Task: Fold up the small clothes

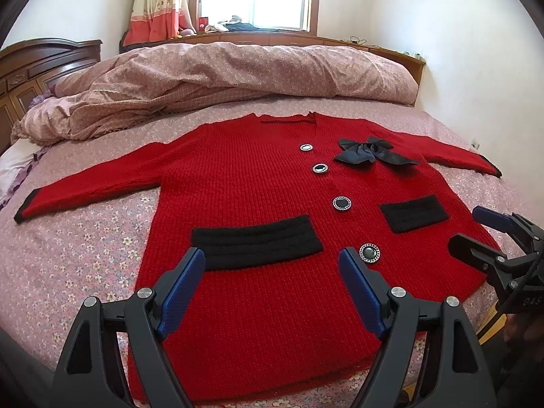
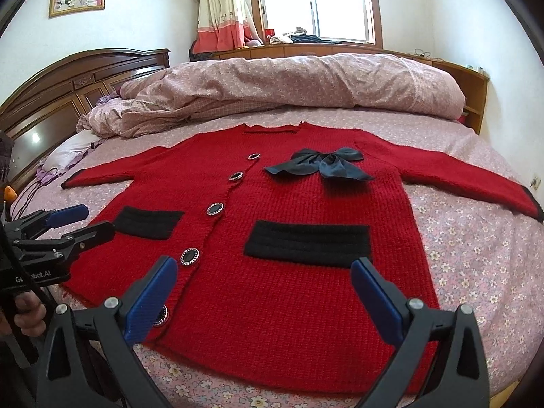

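Observation:
A small red knit cardigan (image 1: 258, 190) lies flat and face up on the bed, sleeves spread to both sides. It has black pocket bands, several round buttons and a dark bow (image 1: 372, 151) near the neck. It also shows in the right wrist view (image 2: 289, 197). My left gripper (image 1: 272, 265) is open and empty, hovering over the hem by the left pocket (image 1: 256, 241). My right gripper (image 2: 265, 275) is open and empty, over the hem by the right pocket (image 2: 307, 239). The right gripper shows in the left wrist view (image 1: 476, 227); the left gripper shows in the right wrist view (image 2: 83, 221).
The bed has a pink flowered sheet (image 1: 78, 258). A rumpled quilt (image 1: 238, 71) lies across the far side of the bed. A wooden headboard (image 2: 68, 85) stands at the left. A window sill with small items (image 1: 238, 29) runs behind the bed.

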Tool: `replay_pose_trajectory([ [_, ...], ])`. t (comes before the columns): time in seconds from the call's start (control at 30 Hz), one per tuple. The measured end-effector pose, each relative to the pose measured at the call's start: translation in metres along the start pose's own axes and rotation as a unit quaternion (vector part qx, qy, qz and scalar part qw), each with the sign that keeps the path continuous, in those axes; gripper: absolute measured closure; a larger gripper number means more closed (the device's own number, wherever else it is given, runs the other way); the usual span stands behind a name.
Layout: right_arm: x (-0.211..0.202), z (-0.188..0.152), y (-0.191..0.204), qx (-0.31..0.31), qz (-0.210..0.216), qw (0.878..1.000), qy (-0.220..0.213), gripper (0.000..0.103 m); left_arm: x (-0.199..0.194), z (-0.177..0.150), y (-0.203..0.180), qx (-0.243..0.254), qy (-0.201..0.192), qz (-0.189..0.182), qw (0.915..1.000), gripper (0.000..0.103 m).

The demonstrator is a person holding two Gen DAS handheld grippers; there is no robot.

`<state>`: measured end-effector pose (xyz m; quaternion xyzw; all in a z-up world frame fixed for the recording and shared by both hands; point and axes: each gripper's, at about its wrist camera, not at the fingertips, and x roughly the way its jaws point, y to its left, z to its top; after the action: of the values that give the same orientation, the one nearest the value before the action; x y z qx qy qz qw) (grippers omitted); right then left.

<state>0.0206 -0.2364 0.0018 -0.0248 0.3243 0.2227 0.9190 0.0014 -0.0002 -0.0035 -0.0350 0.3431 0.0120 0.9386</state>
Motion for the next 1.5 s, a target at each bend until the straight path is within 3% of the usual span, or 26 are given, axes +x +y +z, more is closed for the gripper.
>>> replay_pose_trajectory([
  [1.5,0.0017,-0.0019,0.0036,0.001,0.009,1.000,0.002,0.000,0.0034,-0.0009,0.0009,0.001,0.008,-0.004,1.0000,0.026],
])
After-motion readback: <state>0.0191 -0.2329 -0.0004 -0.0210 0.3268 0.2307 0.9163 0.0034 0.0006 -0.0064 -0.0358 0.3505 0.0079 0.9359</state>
